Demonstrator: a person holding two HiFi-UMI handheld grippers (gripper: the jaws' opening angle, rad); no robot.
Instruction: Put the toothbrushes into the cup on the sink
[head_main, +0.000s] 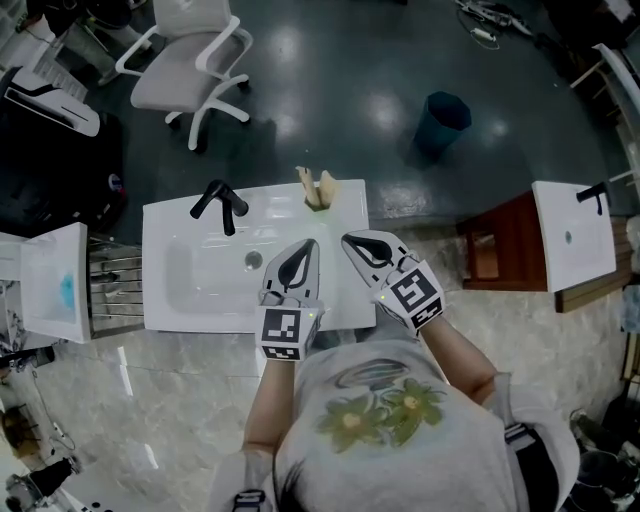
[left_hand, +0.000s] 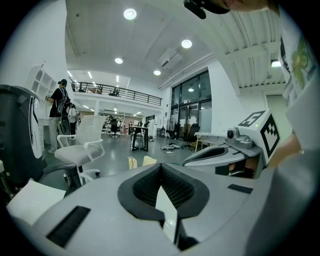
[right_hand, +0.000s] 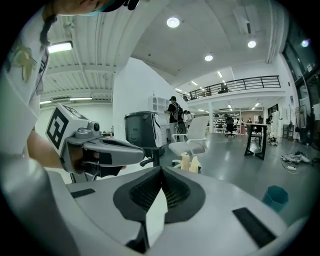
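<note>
A white sink (head_main: 170, 300) with a black faucet (head_main: 220, 205) lies below me in the head view. On its far rim stands a small cup (head_main: 316, 203) with pale tan toothbrushes (head_main: 318, 185) upright in it. Both grippers hover side by side over the sink's right part, nearer to me than the cup. My left gripper (head_main: 311, 244) is shut with nothing between its jaws, and so is my right gripper (head_main: 347, 238). The toothbrushes (left_hand: 139, 161) appear just beyond the closed jaws in the left gripper view, and the toothbrushes (right_hand: 190, 162) also show in the right gripper view.
A white office chair (head_main: 190, 70) and a dark blue bin (head_main: 441, 120) stand on the floor beyond the sink. A second white basin (head_main: 572, 235) on a wooden stand (head_main: 500, 245) is at the right. A metal rack (head_main: 112, 285) and another basin (head_main: 50, 280) sit left.
</note>
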